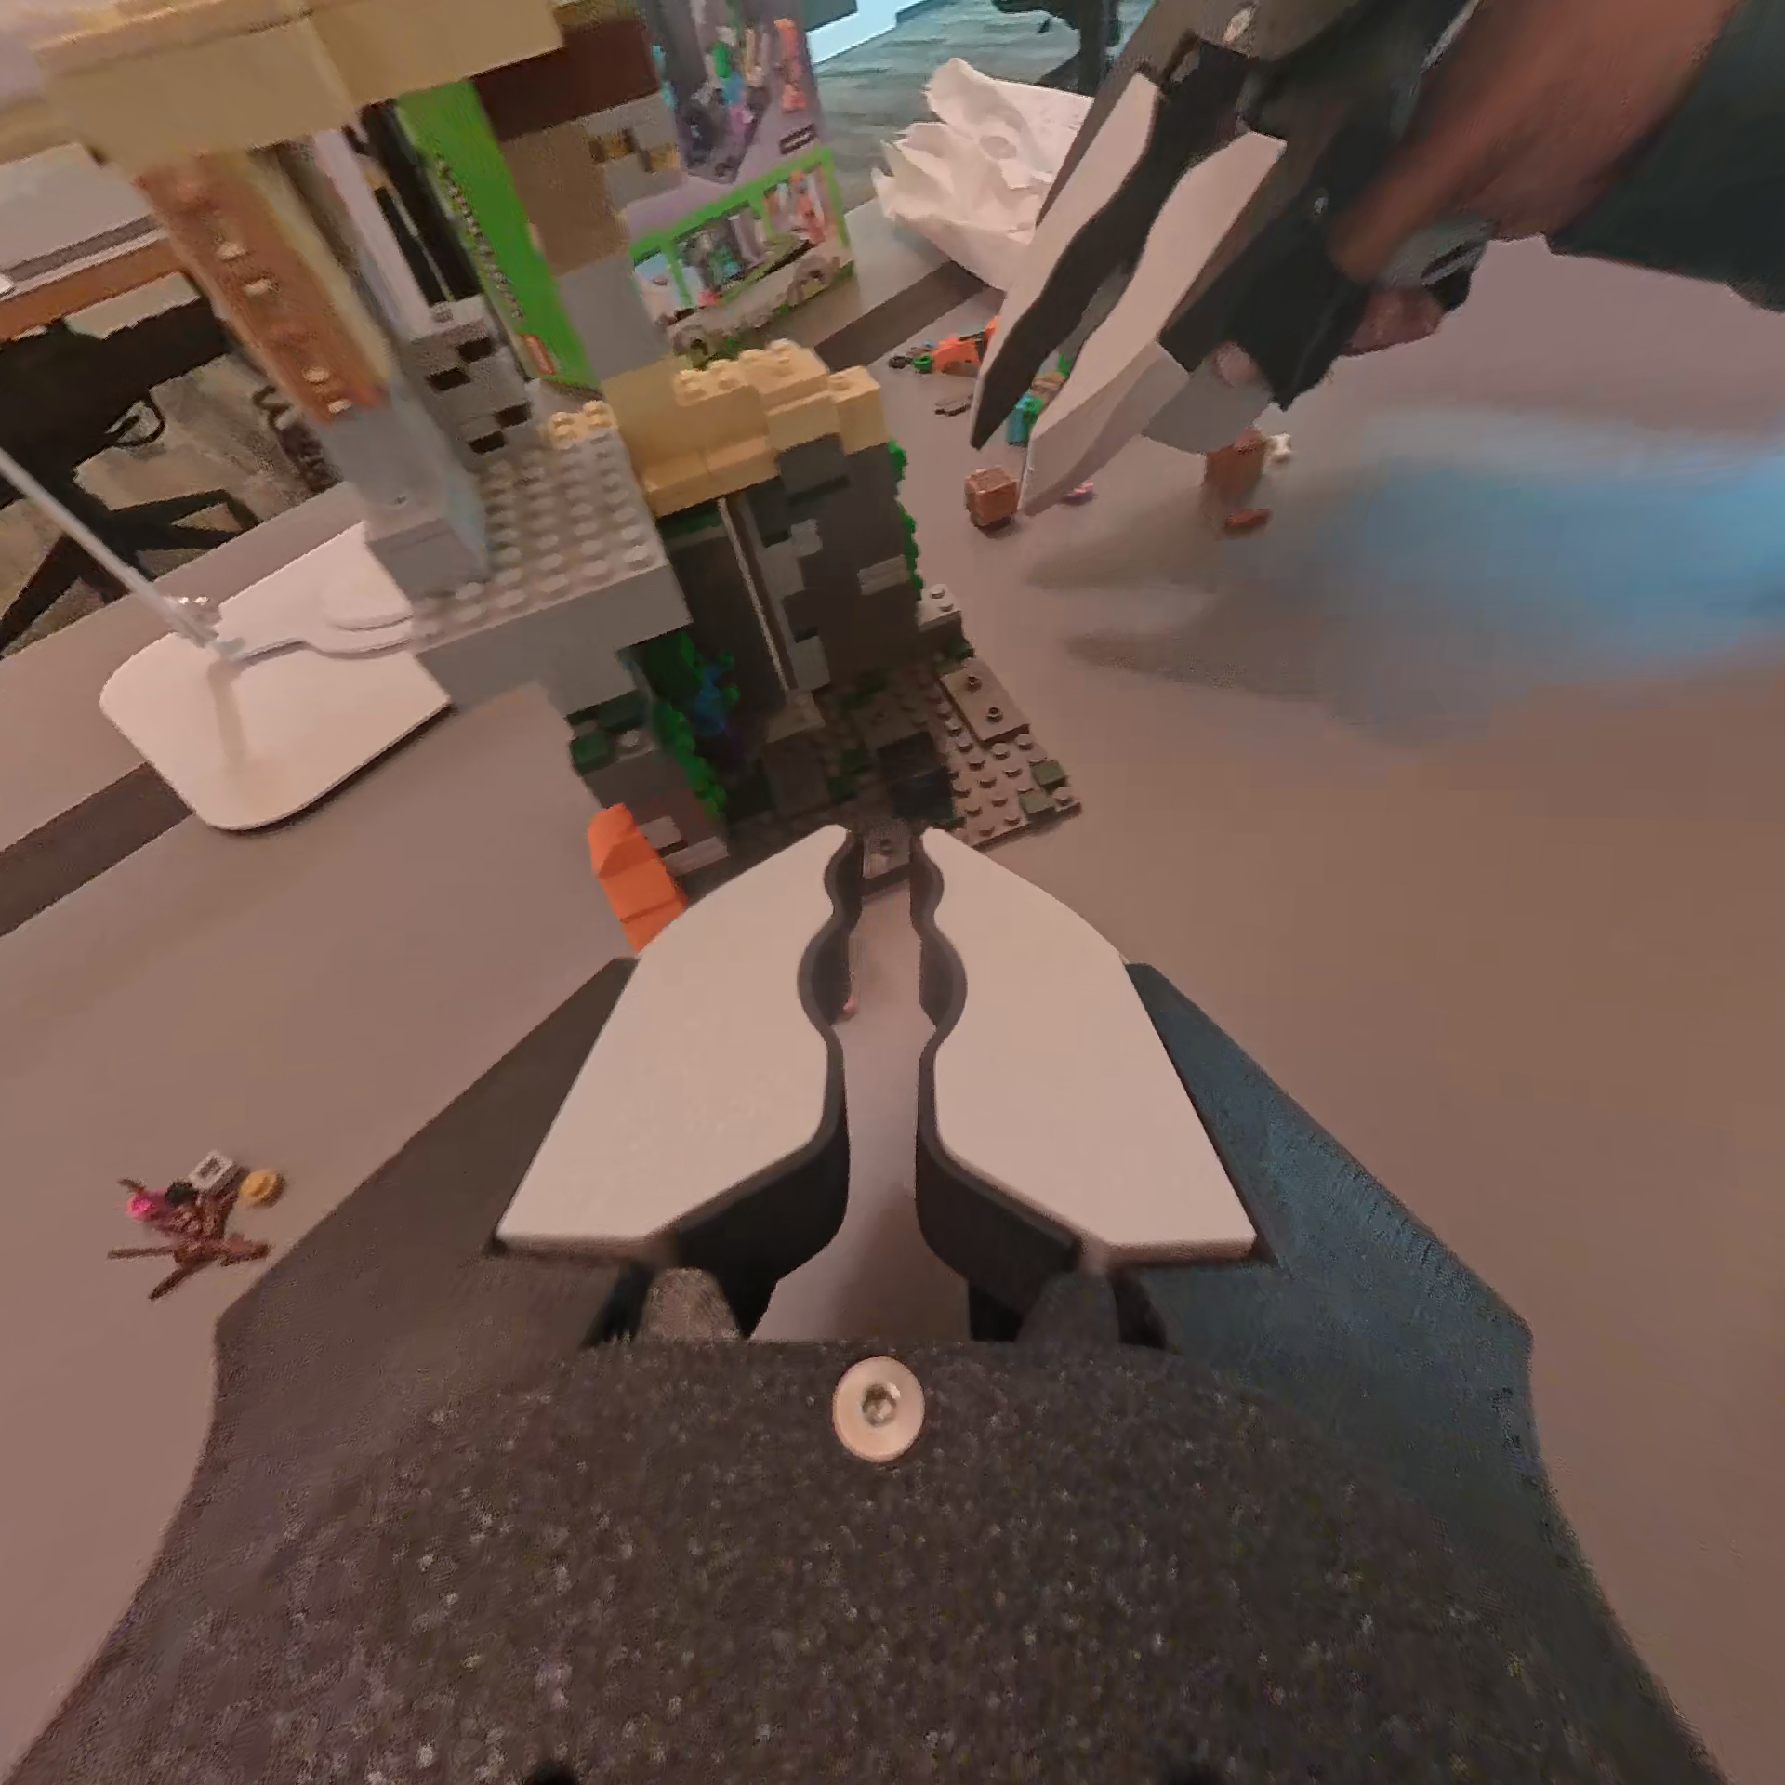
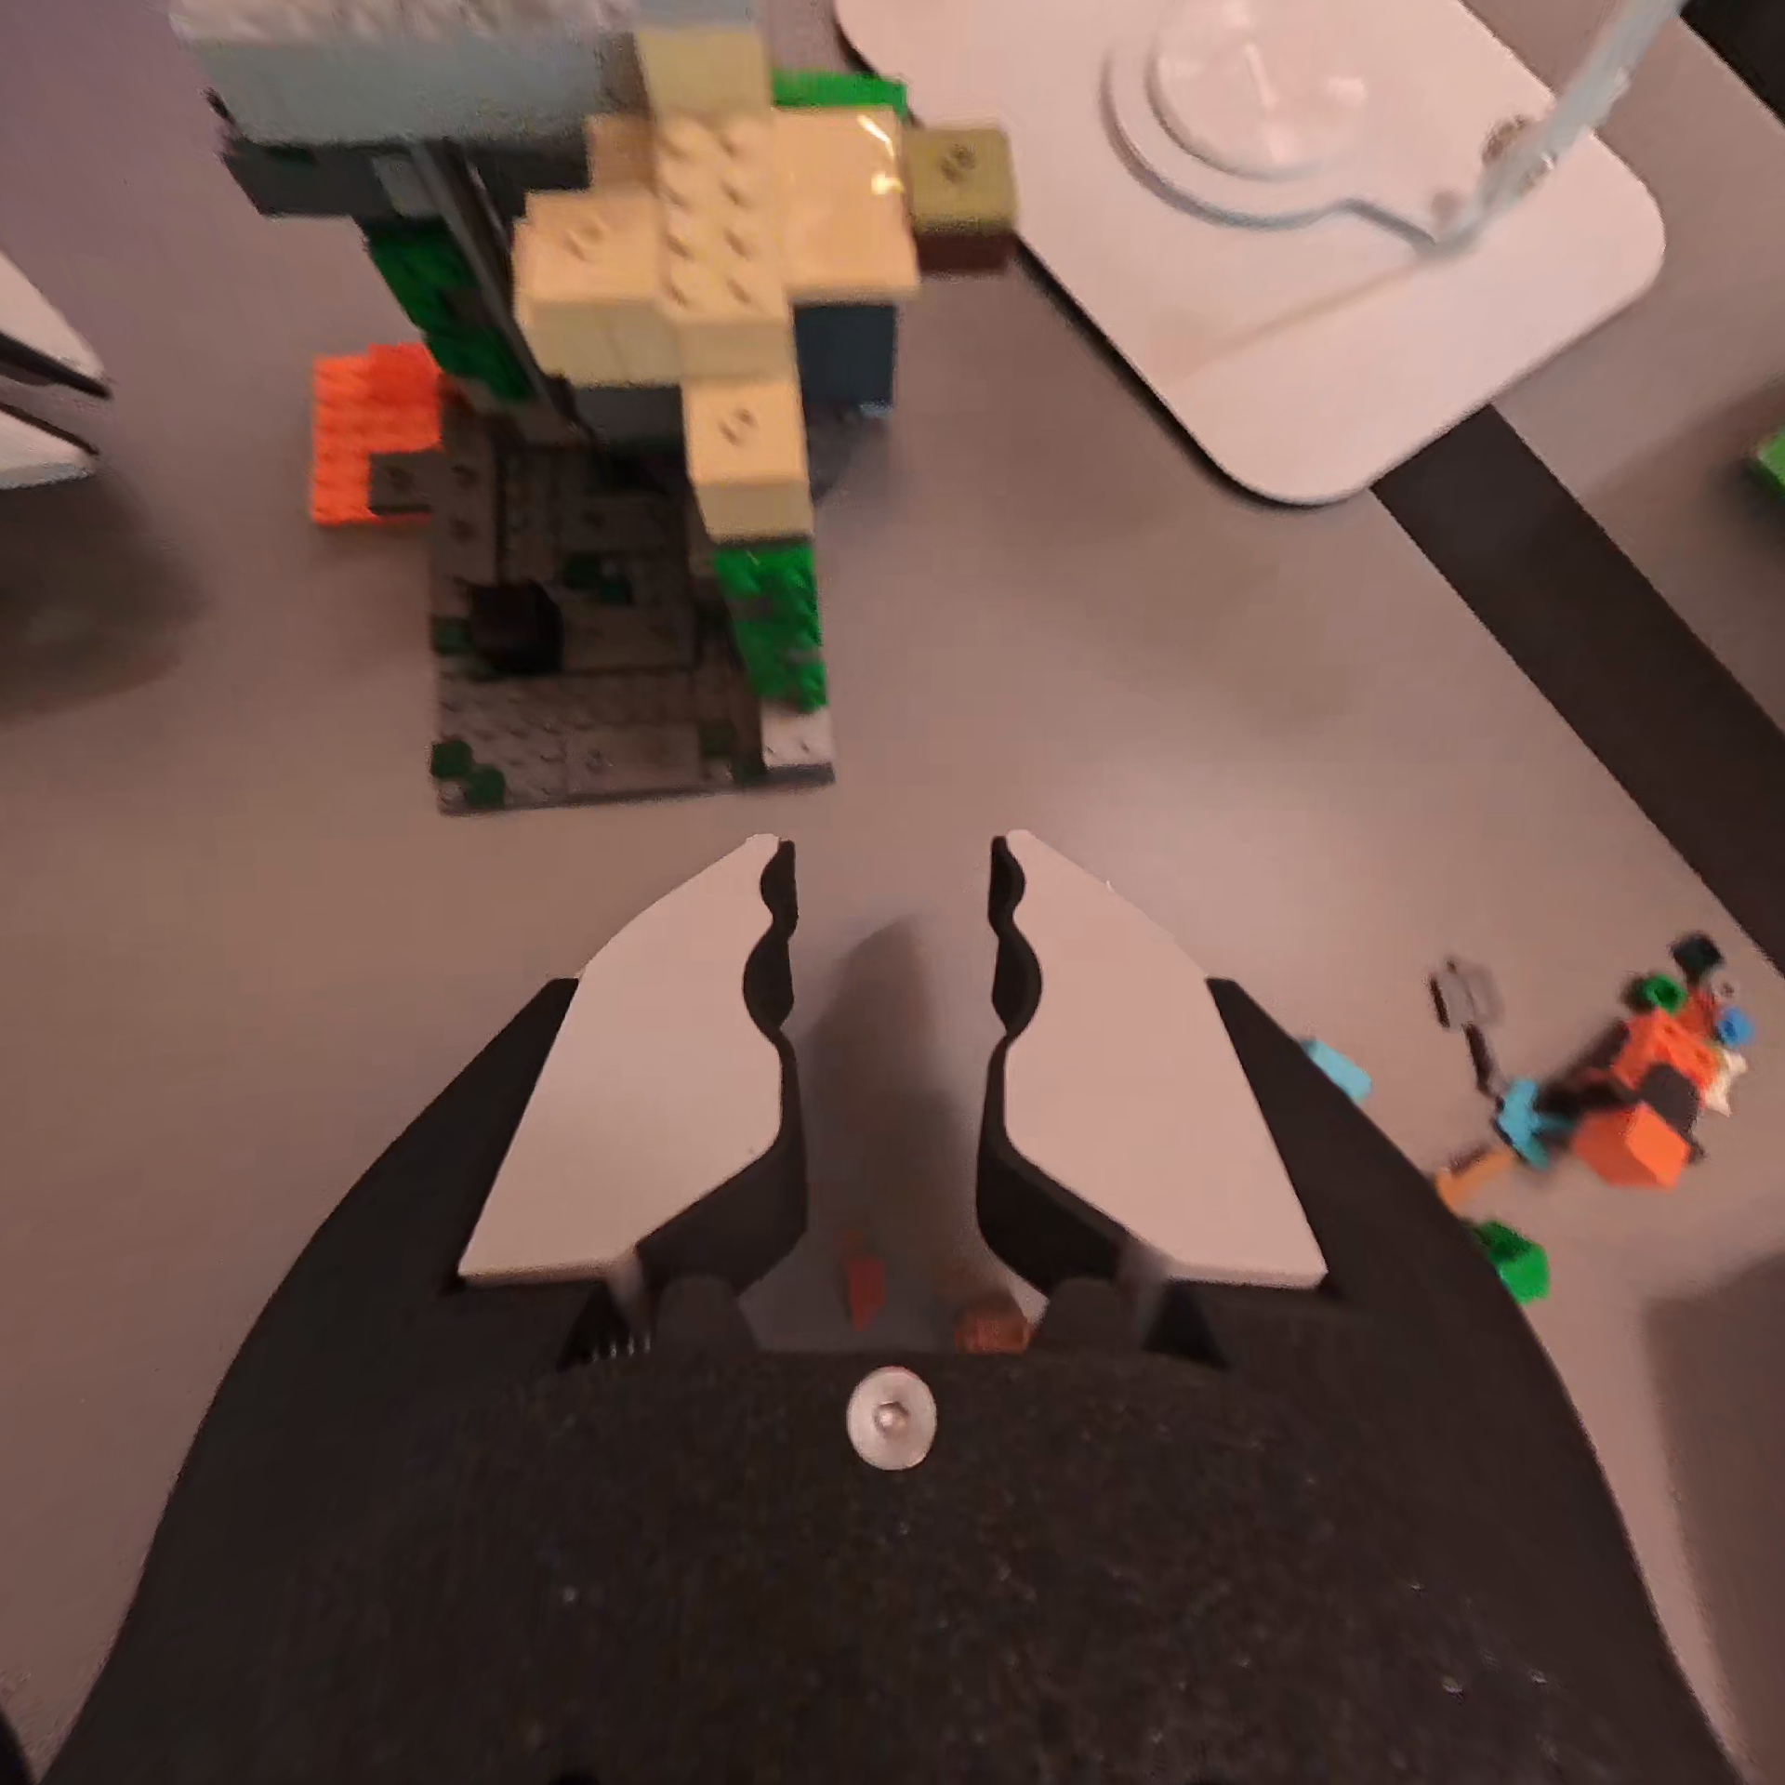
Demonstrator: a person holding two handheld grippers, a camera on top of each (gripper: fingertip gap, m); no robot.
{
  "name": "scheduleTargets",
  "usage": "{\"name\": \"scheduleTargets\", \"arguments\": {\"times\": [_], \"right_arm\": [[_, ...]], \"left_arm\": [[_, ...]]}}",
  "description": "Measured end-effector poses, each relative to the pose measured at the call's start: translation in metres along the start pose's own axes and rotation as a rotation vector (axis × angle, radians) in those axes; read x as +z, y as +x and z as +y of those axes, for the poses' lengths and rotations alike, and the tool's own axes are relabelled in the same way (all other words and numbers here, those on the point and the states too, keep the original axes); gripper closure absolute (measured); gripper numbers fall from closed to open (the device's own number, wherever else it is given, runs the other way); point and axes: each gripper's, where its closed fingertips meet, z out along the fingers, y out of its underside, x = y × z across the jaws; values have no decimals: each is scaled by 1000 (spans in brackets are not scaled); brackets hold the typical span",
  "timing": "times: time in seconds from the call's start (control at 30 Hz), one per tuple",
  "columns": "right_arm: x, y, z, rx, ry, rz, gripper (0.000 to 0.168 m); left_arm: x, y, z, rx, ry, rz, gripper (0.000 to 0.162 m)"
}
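Two grippers over grey table (image 2: 1159,676). Left gripper (image 1: 884,850) jaws narrowly parted, tips nearly touching brick model (image 1: 773,599) base, gripping nothing. Right gripper (image 2: 893,869) jaws apart, empty, just short of model's baseplate. Loose bricks (image 2: 1623,1091) lie right of it.

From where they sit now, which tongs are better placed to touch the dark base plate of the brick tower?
Probably the left tongs: their tips sit right at the base plate edge, narrowly parted. The right tongs hang open and empty, with bare table between them and the plate.
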Motion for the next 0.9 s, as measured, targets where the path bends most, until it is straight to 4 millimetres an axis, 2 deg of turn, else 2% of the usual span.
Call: {"name": "scheduleTargets", "arguments": {"times": [0.1,0.2,0.3,0.43,0.5,0.63,0.77,0.9], "right_arm": [[10,-15,-22,-30,69,-18,124],[15,-15,-38,-37,101,35,122],[8,-17,-55,-33,149,68,122],[-3,-25,-68,-49,168,90,120],[-10,-34,-73,-58,187,86,121],[-12,-45,-72,-96,181,102,125],[-4,-39,-73,-114,182,149,125],[2,-32,-81,-108,214,167,129]], "left_arm": [[-1,-10,2,-42,-3,-27,151],[-1,-15,4,-62,-7,-48,142],[-1,-20,5,-70,-8,-71,135],[-5,-34,7,-68,-23,-125,133],[-9,-47,12,-63,-53,-159,134],[-15,-65,38,-85,-178,-136,141],[-12,-67,51,-112,-203,-99,138],[-12,-68,49,-71,-195,-128,138]]}}
